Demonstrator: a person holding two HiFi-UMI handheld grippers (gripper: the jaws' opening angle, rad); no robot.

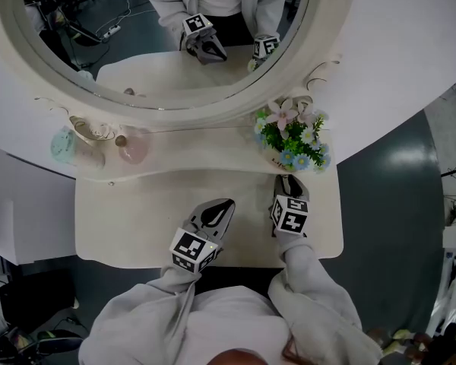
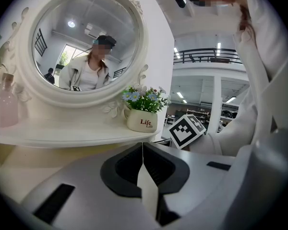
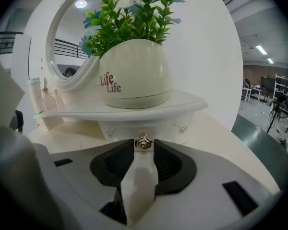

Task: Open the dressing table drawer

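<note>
Right claw released, the cream drawer's small ornate silvery knob between its tips, drawer shut; left claw clenched, empty.

Cream dressing table, blue flowers, pink bottle.

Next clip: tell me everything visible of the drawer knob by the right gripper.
The knob is small, silvery metal by its look, shaped like a layered rosette. It projects from the cream drawer front under the shelf that bears the flower pot. It sits at the tips of the right gripper, in the gap between its open jaws; no pad visibly presses on it.
</note>
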